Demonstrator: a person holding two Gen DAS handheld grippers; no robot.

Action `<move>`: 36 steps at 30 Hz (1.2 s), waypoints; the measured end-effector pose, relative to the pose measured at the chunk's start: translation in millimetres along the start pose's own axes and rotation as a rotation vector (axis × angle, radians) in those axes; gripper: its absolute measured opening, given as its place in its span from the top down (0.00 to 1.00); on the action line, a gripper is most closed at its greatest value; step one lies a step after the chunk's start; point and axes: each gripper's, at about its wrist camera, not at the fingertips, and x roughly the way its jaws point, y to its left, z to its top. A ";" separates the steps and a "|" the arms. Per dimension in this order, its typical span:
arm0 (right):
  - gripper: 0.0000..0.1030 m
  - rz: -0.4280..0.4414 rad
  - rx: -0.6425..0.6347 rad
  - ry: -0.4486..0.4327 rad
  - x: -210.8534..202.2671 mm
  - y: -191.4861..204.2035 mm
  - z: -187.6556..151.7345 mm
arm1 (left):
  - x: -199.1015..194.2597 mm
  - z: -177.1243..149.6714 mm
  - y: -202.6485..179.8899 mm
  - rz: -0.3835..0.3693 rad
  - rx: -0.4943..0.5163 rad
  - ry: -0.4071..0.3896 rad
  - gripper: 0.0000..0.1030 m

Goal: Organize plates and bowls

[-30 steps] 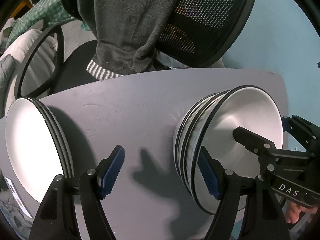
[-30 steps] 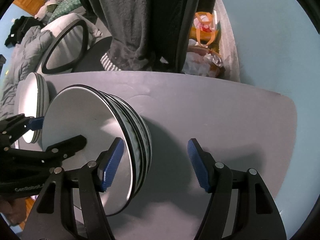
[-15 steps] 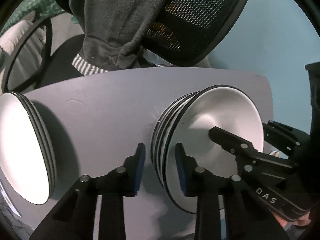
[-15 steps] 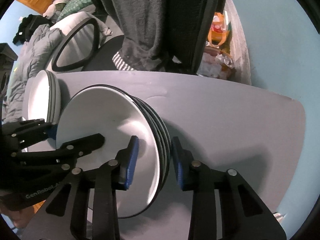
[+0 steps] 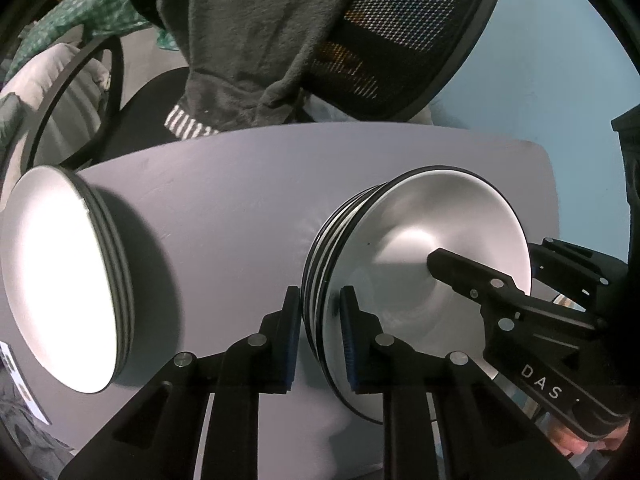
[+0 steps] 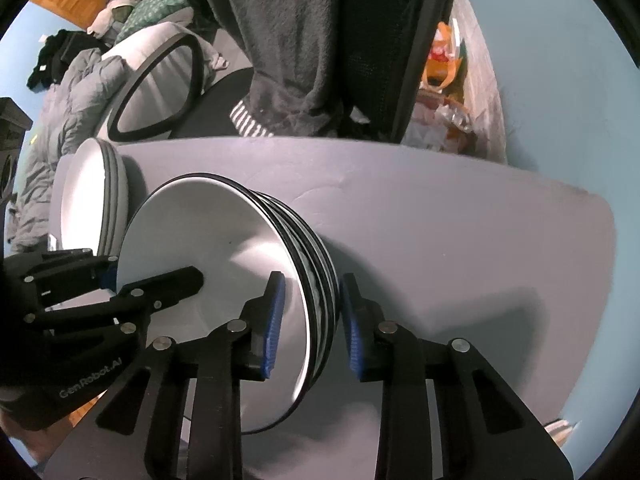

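While closing on opposite rims, left hand-held gripper [image 5: 320, 334] and right hand-held gripper [image 6: 308, 322] astride nested bowls [image 5: 420, 264].

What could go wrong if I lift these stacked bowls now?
Jaws of the left gripper and right gripper are closing with nested rims of the bowl stack between them; lower bowls might slip out, or the stack tilt if lifted unevenly. The plate stack sits nearby; a swing could hit it.
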 end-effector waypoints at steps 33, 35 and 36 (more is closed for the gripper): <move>0.80 0.050 -0.130 0.080 64.0 188.6 -53.3 | -22.3 -144.8 175.4 0.051 -0.190 0.003 0.82; 0.80 0.050 -0.132 0.082 64.6 193.0 -56.4 | -23.1 -148.6 180.0 0.052 -0.188 0.004 0.82; 0.80 0.050 -0.133 0.084 64.9 194.2 -57.3 | -23.0 -150.4 182.8 0.053 -0.186 0.004 0.82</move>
